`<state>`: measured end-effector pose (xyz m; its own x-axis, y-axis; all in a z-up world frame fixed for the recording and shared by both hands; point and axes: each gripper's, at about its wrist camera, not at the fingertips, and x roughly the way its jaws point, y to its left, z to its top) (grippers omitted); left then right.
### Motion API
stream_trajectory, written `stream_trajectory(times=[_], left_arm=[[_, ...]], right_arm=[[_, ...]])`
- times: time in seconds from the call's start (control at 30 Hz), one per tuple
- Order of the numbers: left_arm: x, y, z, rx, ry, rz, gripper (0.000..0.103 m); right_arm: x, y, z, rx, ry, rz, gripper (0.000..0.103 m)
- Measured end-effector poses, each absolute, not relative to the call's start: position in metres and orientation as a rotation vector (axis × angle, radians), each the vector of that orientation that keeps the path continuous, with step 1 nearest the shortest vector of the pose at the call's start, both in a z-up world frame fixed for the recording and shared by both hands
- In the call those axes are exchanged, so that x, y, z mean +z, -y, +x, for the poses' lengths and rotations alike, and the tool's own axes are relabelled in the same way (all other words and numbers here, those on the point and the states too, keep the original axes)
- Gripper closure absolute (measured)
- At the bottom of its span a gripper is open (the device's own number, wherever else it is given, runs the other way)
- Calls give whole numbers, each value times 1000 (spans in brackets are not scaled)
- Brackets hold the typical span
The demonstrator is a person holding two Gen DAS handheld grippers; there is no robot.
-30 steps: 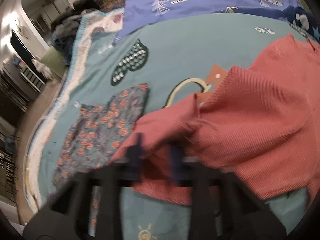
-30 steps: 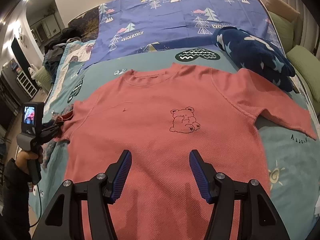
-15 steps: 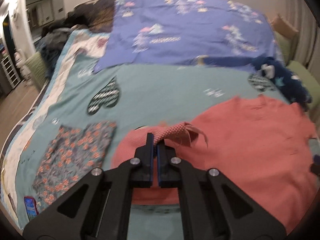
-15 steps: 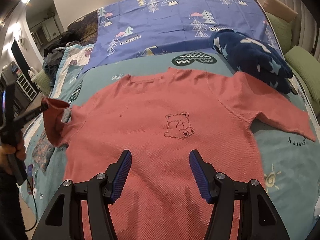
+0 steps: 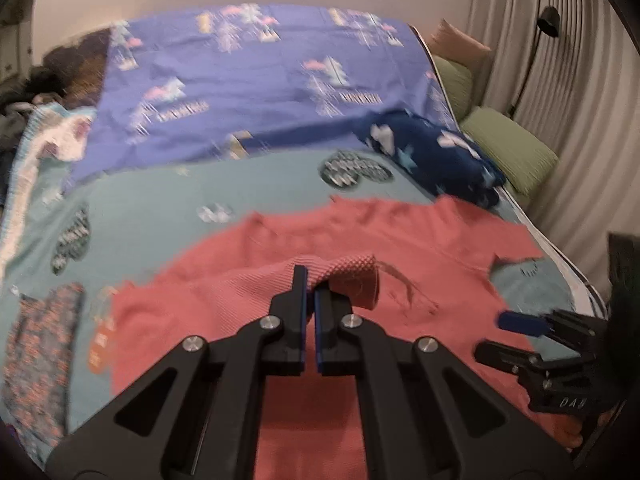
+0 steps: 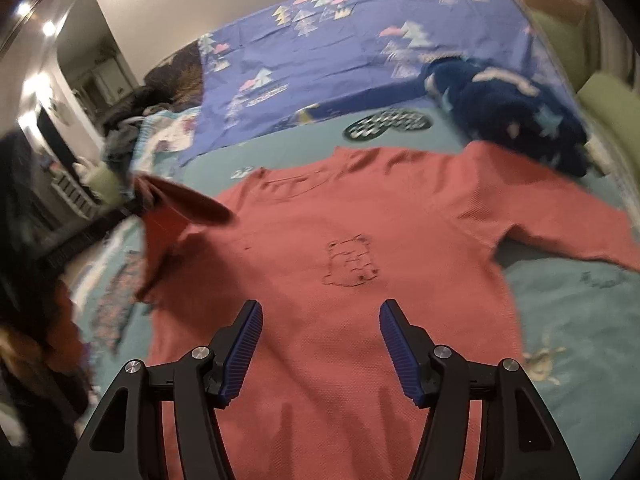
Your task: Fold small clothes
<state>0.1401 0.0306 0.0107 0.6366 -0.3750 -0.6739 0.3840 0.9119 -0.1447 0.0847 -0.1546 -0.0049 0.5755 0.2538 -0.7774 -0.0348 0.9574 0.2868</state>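
Note:
A coral-red long-sleeved shirt (image 6: 360,216) with a bear drawing (image 6: 350,262) lies face up on the bed. My left gripper (image 5: 310,286) is shut on the cuff of its left sleeve (image 5: 352,280) and holds the sleeve lifted over the shirt body (image 5: 420,248). The raised sleeve (image 6: 180,204) also shows in the right wrist view. My right gripper (image 6: 320,332) is open and empty above the shirt's lower part; it also shows in the left wrist view (image 5: 520,332).
A teal bedspread (image 6: 576,320) covers the bed, with a purple sheet (image 6: 360,48) behind. A navy star blanket (image 6: 512,112) lies at the back right, green pillows (image 5: 508,148) beyond it. A floral garment (image 5: 36,352) lies left of the shirt.
My left gripper has carried the sleeve up and rightward over the shirt body. My right gripper has stayed open above the hem.

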Motion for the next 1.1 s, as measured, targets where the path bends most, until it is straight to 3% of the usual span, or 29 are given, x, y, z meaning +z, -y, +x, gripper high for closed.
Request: stream_trajectory(times=[0.23, 0.37, 0.5, 0.6, 0.83, 0.9, 0.93, 0.97, 1.1], left_arm=[[-33, -18, 124, -428, -879, 10, 99], [-42, -27, 116, -414, -900, -13, 99], [-42, -36, 110, -396, -893, -29, 99], [-41, -41, 109, -393, -889, -45, 99], [-37, -42, 108, -395, -884, -77, 99], [-36, -39, 108, -401, -881, -70, 99], [-35, -37, 108, -403, -880, -65, 99], [-34, -33, 108, -406, -878, -58, 99], [-27, -9, 118, -431, -855, -43, 99]], right_arm=[[-40, 162, 126, 505, -1122, 630, 40], [-67, 146, 148, 620, -1237, 823, 33], [-87, 132, 159, 652, -1303, 931, 31], [-100, 131, 170, 631, -1326, 1026, 21], [-110, 116, 197, 564, -1372, 1082, 19], [-101, 112, 206, 558, -1354, 1033, 46], [-97, 111, 209, 565, -1349, 991, 90], [-90, 109, 215, 562, -1348, 925, 96], [-46, 125, 236, 470, -1207, 660, 97]])
